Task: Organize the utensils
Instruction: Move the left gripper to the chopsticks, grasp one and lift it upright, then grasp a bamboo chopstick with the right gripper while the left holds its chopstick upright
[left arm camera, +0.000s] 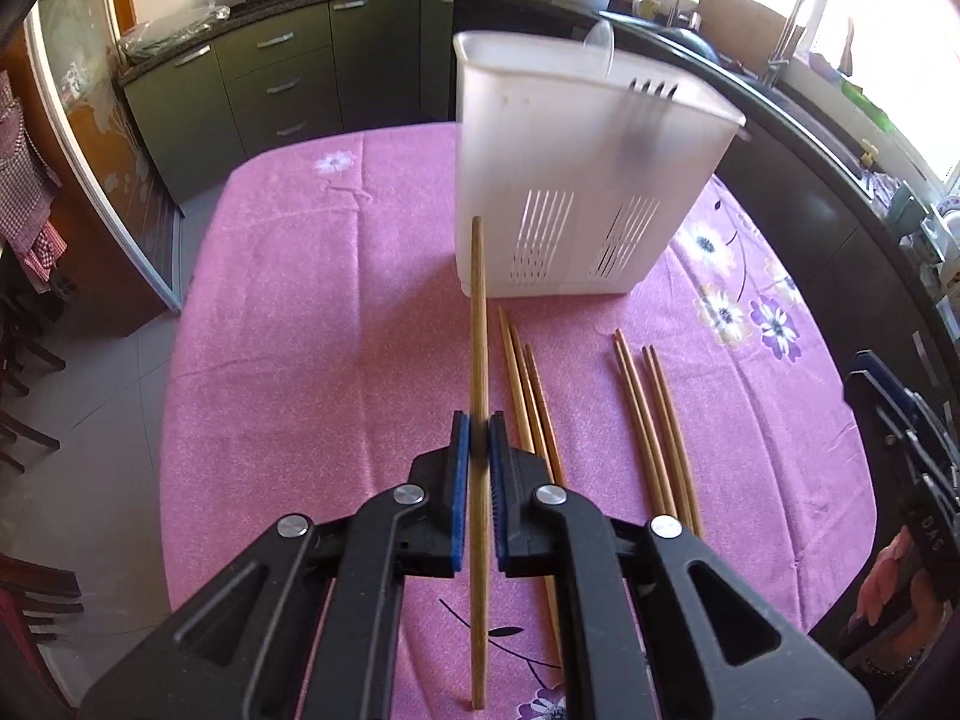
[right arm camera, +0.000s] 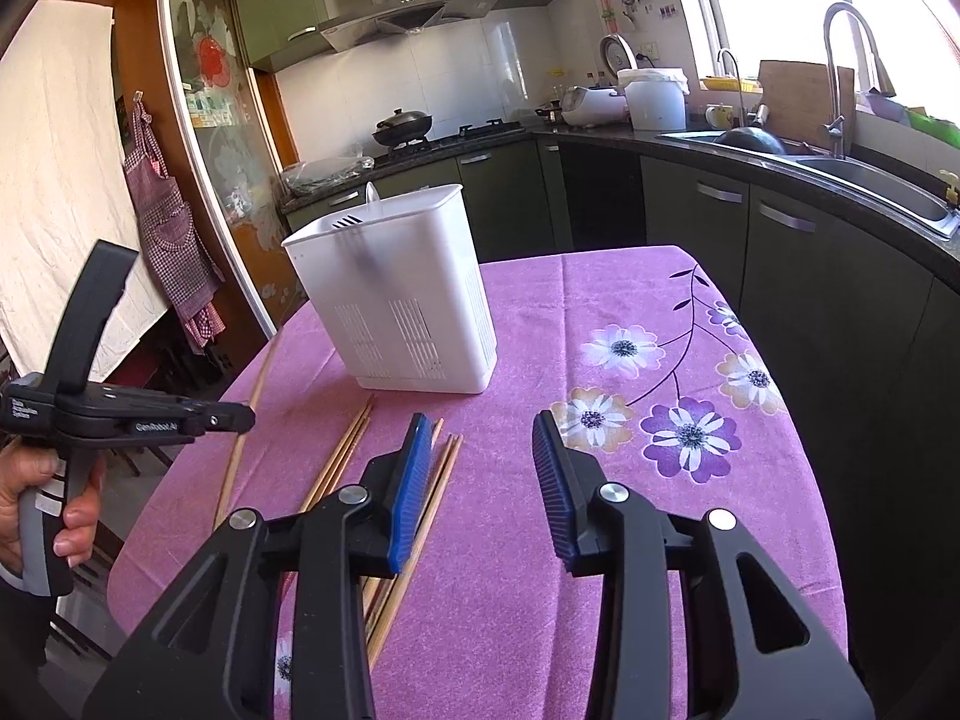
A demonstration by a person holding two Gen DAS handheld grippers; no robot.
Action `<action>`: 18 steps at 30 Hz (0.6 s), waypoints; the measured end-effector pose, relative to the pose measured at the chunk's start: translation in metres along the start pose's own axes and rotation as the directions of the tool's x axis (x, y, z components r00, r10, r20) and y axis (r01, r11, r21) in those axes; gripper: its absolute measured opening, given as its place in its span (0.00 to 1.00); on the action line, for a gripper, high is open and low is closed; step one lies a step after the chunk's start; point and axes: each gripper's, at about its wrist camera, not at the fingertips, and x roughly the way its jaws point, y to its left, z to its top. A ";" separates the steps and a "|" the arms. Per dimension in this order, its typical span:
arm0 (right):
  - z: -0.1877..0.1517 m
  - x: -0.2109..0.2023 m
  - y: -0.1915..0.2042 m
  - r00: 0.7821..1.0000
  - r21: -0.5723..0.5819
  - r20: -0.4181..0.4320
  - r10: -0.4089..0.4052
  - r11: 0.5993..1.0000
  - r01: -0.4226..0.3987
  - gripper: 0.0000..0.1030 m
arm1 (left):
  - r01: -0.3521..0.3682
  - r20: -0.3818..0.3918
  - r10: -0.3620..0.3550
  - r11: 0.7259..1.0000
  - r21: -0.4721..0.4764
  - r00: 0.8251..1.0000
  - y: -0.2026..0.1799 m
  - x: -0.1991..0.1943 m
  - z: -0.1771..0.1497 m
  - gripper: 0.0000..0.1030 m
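Observation:
My left gripper [left arm camera: 478,429] is shut on a single wooden chopstick [left arm camera: 478,324], held above the pink tablecloth and pointing toward the white slotted utensil holder [left arm camera: 570,180]. The right wrist view shows the left gripper [right arm camera: 243,418] at the left with that chopstick [right arm camera: 249,414]. Several more chopsticks lie on the cloth in two groups [left arm camera: 531,396] [left arm camera: 654,420]. The holder [right arm camera: 402,294] holds a fork [left arm camera: 651,102] and a spoon [left arm camera: 600,45]. My right gripper [right arm camera: 483,456] is open and empty above the chopsticks [right arm camera: 420,516] on the cloth.
The table [right arm camera: 600,540] has a pink flowered cloth. Dark kitchen cabinets [right arm camera: 780,276] and a sink [right arm camera: 870,180] run along the right and back. A stove with a wok [right arm camera: 402,126] is behind. Floor and chairs [left arm camera: 36,420] are to the left.

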 end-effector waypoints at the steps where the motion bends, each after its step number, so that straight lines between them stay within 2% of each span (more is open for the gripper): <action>1: 0.000 0.001 0.002 1.000 -0.004 -0.006 0.002 1.000 -0.002 0.34 | 0.002 0.026 -0.002 1.000 -0.002 1.000 0.001 -0.010 0.000 0.07; 7: 0.003 0.012 0.009 0.999 -0.025 -0.054 0.004 1.000 -0.005 0.35 | -0.021 0.166 0.021 1.000 0.001 0.986 0.006 -0.056 -0.002 0.07; 10: 0.004 0.017 0.013 0.997 -0.052 -0.075 -0.008 0.999 0.004 0.35 | -0.030 0.198 0.028 1.000 0.007 0.980 0.006 -0.066 -0.007 0.07; 12: 0.006 0.028 0.015 0.992 -0.066 -0.126 0.001 0.998 -0.009 0.34 | -0.031 0.203 0.027 0.999 0.012 0.979 0.006 -0.068 -0.010 0.07; 14: 0.008 0.043 0.014 0.978 -0.067 -0.206 0.015 0.997 -0.029 0.35 | -0.032 0.214 0.029 0.999 0.013 0.976 0.008 -0.071 -0.014 0.06; 18: 0.010 0.075 0.012 0.931 -0.050 -0.363 0.043 0.997 -0.065 0.35 | -0.010 0.233 0.007 1.000 0.012 0.972 0.010 -0.081 -0.023 0.06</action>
